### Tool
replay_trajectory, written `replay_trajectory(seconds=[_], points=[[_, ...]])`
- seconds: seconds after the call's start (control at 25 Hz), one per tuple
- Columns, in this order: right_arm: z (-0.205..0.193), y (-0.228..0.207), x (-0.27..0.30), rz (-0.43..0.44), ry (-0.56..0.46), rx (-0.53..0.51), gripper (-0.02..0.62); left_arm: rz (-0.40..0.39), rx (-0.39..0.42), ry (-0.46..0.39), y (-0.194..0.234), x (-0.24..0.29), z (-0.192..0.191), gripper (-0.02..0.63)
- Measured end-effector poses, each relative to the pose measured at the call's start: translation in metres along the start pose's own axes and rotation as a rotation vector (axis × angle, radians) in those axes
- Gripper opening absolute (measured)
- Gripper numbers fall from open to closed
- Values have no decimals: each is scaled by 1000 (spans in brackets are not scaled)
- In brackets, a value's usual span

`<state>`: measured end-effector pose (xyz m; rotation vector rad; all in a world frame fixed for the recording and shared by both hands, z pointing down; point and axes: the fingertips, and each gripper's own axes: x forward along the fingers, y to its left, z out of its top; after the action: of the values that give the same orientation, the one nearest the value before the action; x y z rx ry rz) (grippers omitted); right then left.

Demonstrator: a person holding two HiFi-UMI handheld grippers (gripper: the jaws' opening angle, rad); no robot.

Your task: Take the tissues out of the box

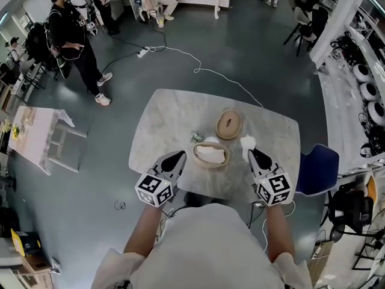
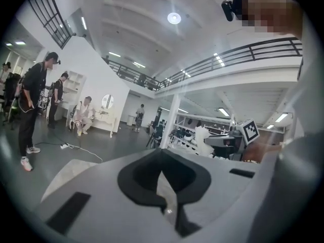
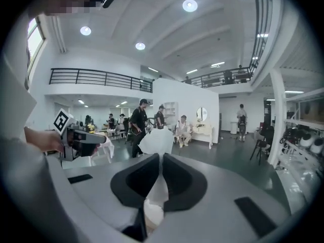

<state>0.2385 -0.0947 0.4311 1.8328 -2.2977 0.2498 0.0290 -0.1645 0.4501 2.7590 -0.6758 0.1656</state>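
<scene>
R gripper (image 3: 158, 156): jaws closed tight on one white tissue (image 3: 157, 142), which stands up past the tips; it hangs clear of the box in head view. L gripper (image 2: 161, 153): jaws' tips together, nothing seen btwn them.

Round wooden box (image 1: 210, 164) sits on the marble bench (image 1: 168, 119), lid (image 1: 229, 124) off and lying just behind it, more tissues (image 1: 209, 153) still inside. Box lies btwn the two grippers, below both. It's round, so no long axis to line up w/. L jaws look nearer its rim; R jaws sit further off to its right. Probably the tissue gets dropped on the bench next, then back to the box from above.
</scene>
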Motion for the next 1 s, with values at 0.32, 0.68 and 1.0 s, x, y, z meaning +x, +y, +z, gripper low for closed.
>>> replay_trajectory(seconds=[0.32,0.68,1.0], points=[[31,-23,-45,-81,-134,39,46,-14,41,-57,-22,3,34,6],[45,-27,-55,-125,-192,41,46,-24,81,-82,-18,4,49,6],[40,-29,-68,-116,-198,49,44,-16,81,-86,-30,3,46,8]])
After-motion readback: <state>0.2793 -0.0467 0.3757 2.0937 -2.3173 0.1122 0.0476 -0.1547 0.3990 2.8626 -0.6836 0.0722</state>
